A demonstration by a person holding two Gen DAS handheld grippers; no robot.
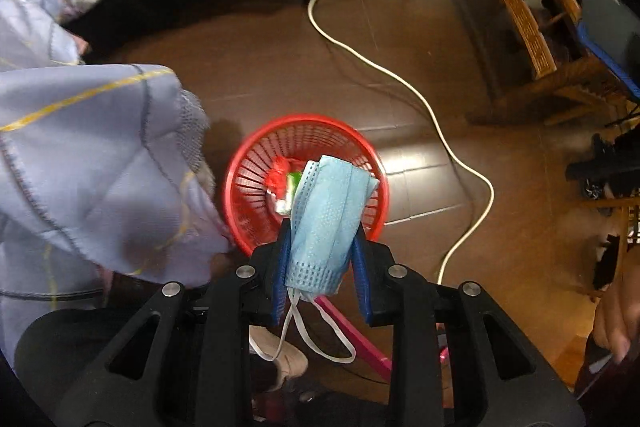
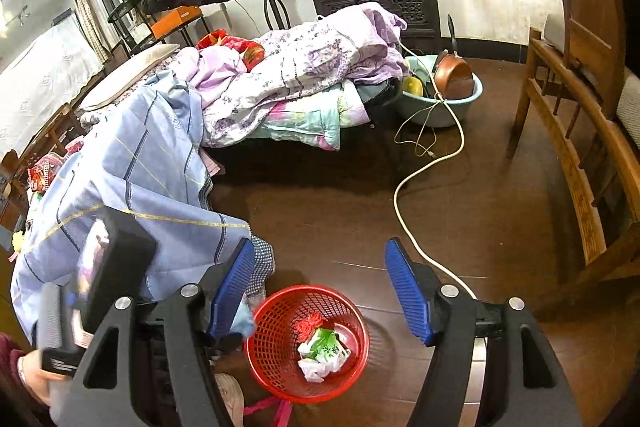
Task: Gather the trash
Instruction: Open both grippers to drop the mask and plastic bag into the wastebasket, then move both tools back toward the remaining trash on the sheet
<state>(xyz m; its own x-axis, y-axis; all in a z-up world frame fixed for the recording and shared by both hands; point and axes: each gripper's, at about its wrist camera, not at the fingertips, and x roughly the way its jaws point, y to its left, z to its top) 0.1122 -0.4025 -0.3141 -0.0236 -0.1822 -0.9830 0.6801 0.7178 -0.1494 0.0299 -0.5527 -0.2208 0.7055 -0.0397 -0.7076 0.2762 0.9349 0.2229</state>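
Observation:
My left gripper (image 1: 322, 231) is shut on a folded blue face mask (image 1: 328, 219), held directly above a red plastic basket (image 1: 248, 187) on the dark floor. The mask's white ear loops (image 1: 320, 339) hang below the fingers. The basket holds a red scrap and a crumpled green-and-white wrapper (image 1: 286, 191). In the right wrist view the same basket (image 2: 272, 347) sits low between my fingers with the wrapper (image 2: 324, 351) inside. My right gripper (image 2: 320, 267) is open and empty, above the basket. The left gripper's body (image 2: 108, 267) shows at the left there.
A blue bedsheet (image 2: 140, 179) hangs off a bed (image 2: 280, 79) piled with quilts, left of the basket. A white cable (image 2: 416, 179) runs across the floor. A wooden chair (image 2: 580, 147) stands at the right. A teal basin (image 2: 440, 103) sits beyond the bed.

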